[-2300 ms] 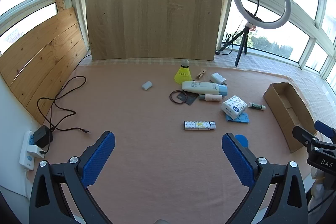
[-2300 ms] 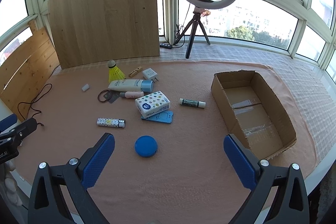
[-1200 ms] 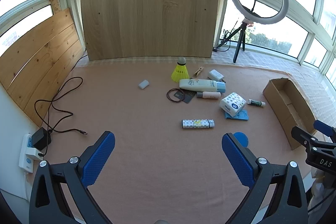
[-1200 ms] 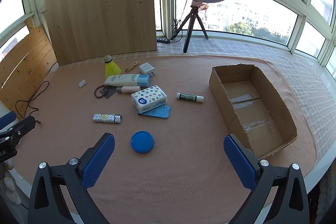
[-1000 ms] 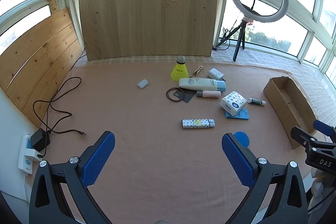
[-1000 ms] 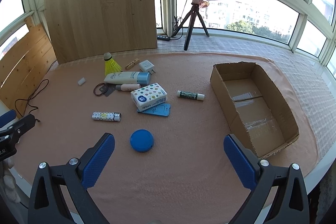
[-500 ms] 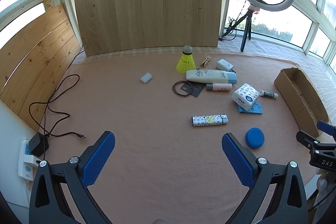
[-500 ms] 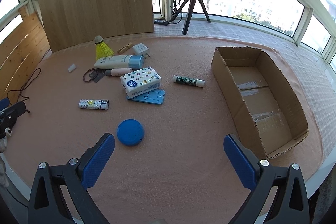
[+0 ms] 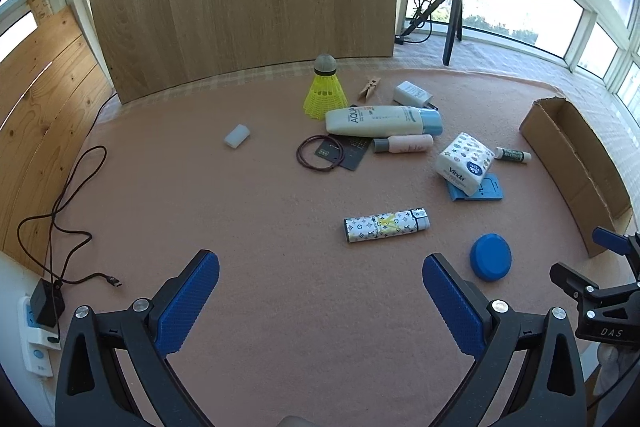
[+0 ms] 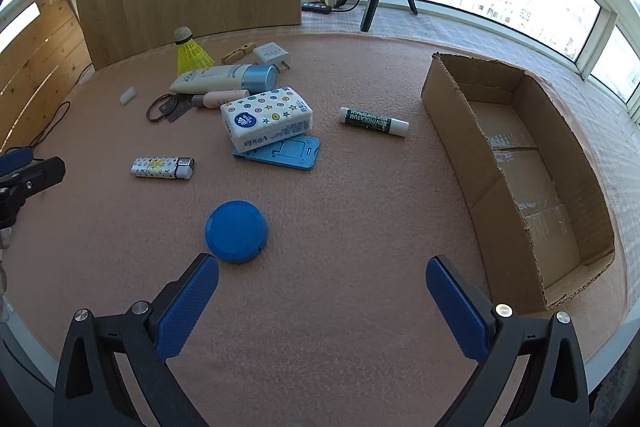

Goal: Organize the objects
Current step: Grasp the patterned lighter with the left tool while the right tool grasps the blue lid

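Blue round lid (image 10: 236, 231) lies flat on the mat just ahead of my right gripper (image 10: 322, 285), jaws wide, empty; left gripper (image 9: 320, 283) likewise. Looks light, stiff, slick: I'd pinch across its rim, cardboard box (image 10: 576, 243) nearby

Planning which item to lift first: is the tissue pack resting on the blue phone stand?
Touching. The right wrist view shows the tissue pack lying across the far edge of the blue phone stand, covering part of it with no gap between them.
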`<state>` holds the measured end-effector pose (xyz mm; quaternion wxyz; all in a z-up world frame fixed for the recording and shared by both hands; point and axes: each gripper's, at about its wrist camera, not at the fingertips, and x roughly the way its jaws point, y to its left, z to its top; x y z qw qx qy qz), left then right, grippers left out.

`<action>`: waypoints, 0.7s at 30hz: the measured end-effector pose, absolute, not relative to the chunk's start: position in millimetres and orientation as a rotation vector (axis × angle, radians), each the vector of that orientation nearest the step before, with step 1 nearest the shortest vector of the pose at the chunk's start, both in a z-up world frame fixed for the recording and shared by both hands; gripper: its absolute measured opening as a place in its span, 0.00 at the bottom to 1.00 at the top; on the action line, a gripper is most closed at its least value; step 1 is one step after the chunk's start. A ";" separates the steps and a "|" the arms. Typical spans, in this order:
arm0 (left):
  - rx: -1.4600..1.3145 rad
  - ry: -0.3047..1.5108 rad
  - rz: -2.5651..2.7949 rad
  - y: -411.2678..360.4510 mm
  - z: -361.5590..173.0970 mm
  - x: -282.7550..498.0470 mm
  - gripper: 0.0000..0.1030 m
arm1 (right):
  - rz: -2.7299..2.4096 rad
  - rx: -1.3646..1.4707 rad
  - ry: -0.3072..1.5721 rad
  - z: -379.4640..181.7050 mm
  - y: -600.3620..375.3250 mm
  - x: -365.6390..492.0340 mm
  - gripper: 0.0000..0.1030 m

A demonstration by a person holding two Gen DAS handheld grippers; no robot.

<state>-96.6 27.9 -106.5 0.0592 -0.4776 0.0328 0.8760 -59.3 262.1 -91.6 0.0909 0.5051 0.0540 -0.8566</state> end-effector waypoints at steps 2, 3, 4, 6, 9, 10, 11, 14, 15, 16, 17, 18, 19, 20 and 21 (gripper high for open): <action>-1.457 0.117 2.627 34.6 -113.6 -104.0 1.00 | -2.533 1.505 0.161 -95.1 260.4 -60.8 0.99; -1.456 0.135 2.613 38.6 -116.6 -107.2 1.00 | -2.528 1.508 0.163 -96.9 259.4 -61.4 0.98; -1.455 0.157 2.602 42.9 -119.6 -110.6 0.99 | -2.522 1.512 0.166 -98.5 258.6 -62.0 0.96; -1.443 0.211 2.571 53.8 -125.9 -117.7 0.99 | -2.506 1.517 0.172 -101.4 256.2 -63.0 0.91; -1.434 0.312 2.509 73.6 -137.9 -127.9 0.98 | -2.490 1.517 0.179 -104.9 251.9 -63.5 0.90; -1.431 0.346 2.489 80.2 -142.4 -131.2 0.98 | -2.483 1.519 0.176 -106.1 250.7 -64.2 0.89; -1.433 0.371 2.469 85.8 -147.1 -134.2 0.98 | -2.476 1.522 0.172 -107.1 249.8 -64.9 0.88; -1.451 0.409 2.433 97.4 -158.0 -141.1 0.98 | -2.463 1.534 0.158 -110.1 247.9 -66.6 0.86; -1.455 0.404 2.420 100.2 -161.2 -143.1 0.98 | -2.458 1.536 0.156 -111.1 247.2 -67.3 0.84; -1.461 0.400 2.410 103.1 -164.5 -145.4 0.98 | -2.452 1.538 0.154 -112.3 246.4 -68.1 0.83; -1.461 0.402 2.406 105.2 -167.0 -146.9 0.98 | -2.445 1.542 0.150 -113.6 245.7 -69.2 0.83; -1.460 0.417 2.402 108.0 -170.1 -148.7 0.98 | -2.437 1.547 0.144 -114.9 245.3 -69.8 0.82; -1.461 0.442 2.400 110.1 -173.1 -150.4 0.98 | -2.429 1.553 0.137 -116.0 245.2 -70.4 0.80; -1.463 0.463 2.400 111.0 -175.7 -151.6 0.98 | -2.421 1.560 0.131 -117.1 245.3 -71.0 0.79; -1.465 0.480 2.401 111.2 -178.2 -153.7 0.98 | -2.416 1.565 0.127 -118.1 245.5 -71.4 0.77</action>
